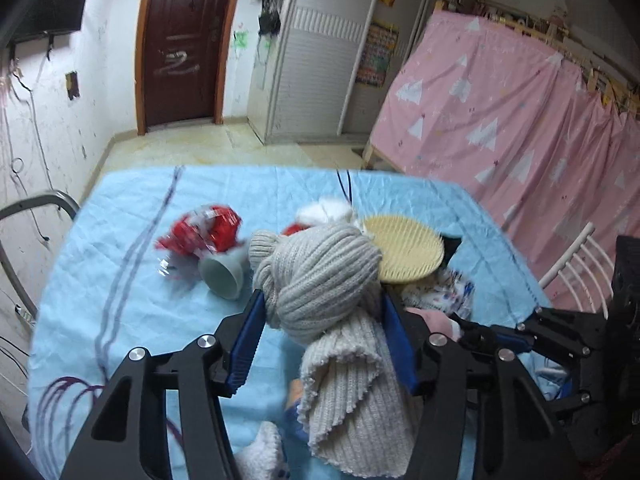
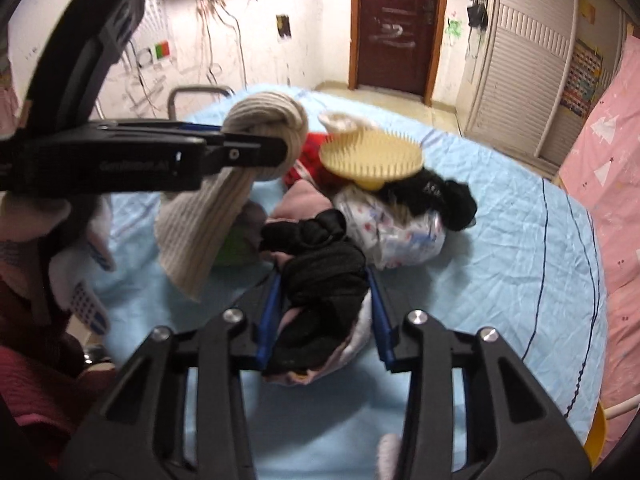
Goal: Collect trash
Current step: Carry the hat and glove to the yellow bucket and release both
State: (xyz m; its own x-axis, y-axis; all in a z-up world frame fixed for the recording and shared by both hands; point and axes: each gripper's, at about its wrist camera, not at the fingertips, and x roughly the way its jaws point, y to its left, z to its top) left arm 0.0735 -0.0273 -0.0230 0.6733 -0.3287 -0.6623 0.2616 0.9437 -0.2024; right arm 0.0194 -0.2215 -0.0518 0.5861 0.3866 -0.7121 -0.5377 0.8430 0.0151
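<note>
My left gripper (image 1: pixel 322 300) is shut on a knotted grey knit scarf (image 1: pixel 324 280) and holds it above the table; it also shows in the right wrist view (image 2: pixel 240 168), with the scarf (image 2: pixel 264 120) hanging from it. My right gripper (image 2: pixel 324 276) is shut on a black cloth bundle (image 2: pixel 320 280) that lies on the pile. A red crinkled wrapper (image 1: pixel 204 232) and a pale cup (image 1: pixel 224 276) on its side lie on the blue tablecloth (image 1: pixel 140 280). A yellow bristle brush (image 1: pixel 404 248) (image 2: pixel 372 156) rests on the pile.
A patterned plastic bag (image 2: pixel 400 224), black fabric (image 2: pixel 440 196), pink cloth (image 2: pixel 300 200) and red fabric (image 2: pixel 308 160) are heaped mid-table. A pink curtain (image 1: pixel 500 100) hangs right. A grey chair back (image 1: pixel 36 204) stands left, a white chair (image 1: pixel 576 264) right.
</note>
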